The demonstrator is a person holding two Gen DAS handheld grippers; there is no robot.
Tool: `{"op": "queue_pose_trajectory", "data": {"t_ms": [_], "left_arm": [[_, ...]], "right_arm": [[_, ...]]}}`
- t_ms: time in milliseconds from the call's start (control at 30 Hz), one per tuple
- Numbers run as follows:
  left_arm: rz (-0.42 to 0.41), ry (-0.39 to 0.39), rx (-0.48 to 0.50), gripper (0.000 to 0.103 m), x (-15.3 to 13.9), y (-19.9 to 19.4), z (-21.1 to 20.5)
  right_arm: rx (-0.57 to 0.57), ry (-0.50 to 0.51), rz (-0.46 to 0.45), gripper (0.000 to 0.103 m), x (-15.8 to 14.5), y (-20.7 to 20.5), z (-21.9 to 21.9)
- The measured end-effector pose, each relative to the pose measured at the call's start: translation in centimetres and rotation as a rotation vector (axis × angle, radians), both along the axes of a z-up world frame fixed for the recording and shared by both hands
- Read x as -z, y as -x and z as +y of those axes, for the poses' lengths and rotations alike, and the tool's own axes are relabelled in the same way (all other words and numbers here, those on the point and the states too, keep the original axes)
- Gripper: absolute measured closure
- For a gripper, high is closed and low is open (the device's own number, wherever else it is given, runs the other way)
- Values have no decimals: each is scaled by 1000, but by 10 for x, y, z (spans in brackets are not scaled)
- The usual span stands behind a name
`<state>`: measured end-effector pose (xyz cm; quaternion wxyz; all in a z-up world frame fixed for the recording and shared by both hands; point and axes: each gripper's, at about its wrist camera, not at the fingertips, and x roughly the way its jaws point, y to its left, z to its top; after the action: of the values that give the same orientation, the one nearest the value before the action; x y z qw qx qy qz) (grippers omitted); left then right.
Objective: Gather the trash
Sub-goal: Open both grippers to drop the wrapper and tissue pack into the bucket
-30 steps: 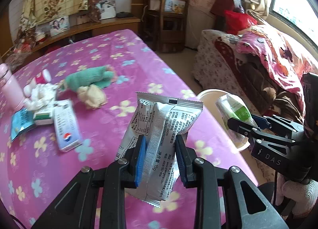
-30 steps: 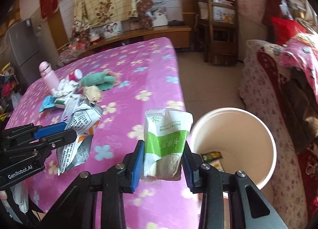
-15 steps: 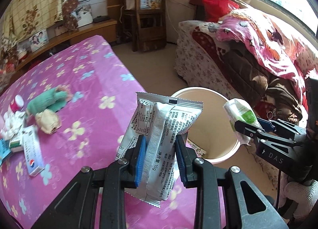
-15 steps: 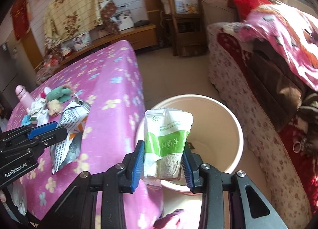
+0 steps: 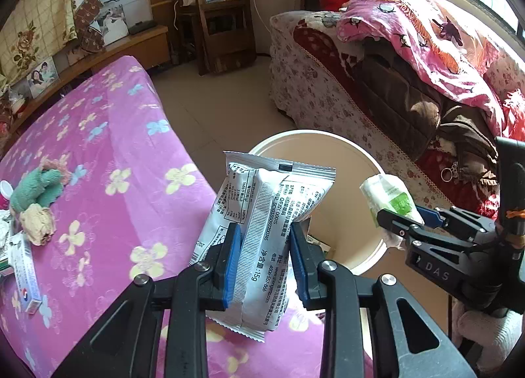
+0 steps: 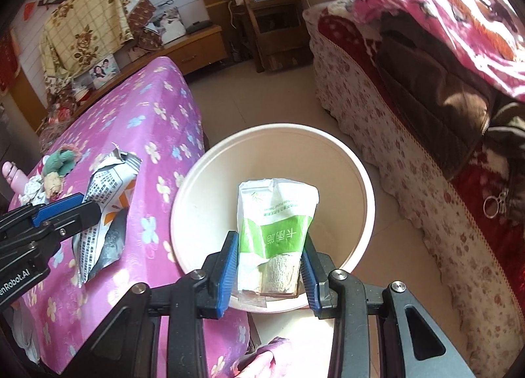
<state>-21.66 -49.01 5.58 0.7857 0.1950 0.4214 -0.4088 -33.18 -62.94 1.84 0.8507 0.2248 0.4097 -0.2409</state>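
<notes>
Two tools each pinch one item. The left tool [image 5: 265,253] clamps a white snack wrapper [image 5: 262,240] above the tabletop [image 5: 108,201] edge beside the bin [image 6: 357,178]. The right tool [image 6: 269,266] clamps a green-and-white packet [image 6: 275,230] over the bin's open mouth.

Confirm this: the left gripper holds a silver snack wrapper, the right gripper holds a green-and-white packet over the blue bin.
Not quite. The bin is cream, not blue, as the right wrist view shows. The left gripper does hold the silver snack wrapper, the right gripper the green-and-white packet over it.
</notes>
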Motion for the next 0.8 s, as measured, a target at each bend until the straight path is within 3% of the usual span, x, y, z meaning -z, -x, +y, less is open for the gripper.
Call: {"op": "queue_pose_trajectory", "data": {"t_ms": [100,167,333,533,600,800], "left_arm": [[14,8,4,72,2,0,-4],[23,15,10,71,4,-1,-5],[33,38,15,67,3,-1,-2],[51,30,-2,64,5,-5,3],[54,30,-3,57,5,-5,5],[25,30,-8,54,0,-3,12]], "right_arm": [[21,-18,-2,62,5,0,-6],[32,-46,-16,50,8,0,-10],[52,-84,-37,40,10,0,-15],[41,-89,-34,40,10,-2,-8],[39,-92,-32,40,11,-3,-7],[34,-83,-34,40,5,-3,-2]]}}
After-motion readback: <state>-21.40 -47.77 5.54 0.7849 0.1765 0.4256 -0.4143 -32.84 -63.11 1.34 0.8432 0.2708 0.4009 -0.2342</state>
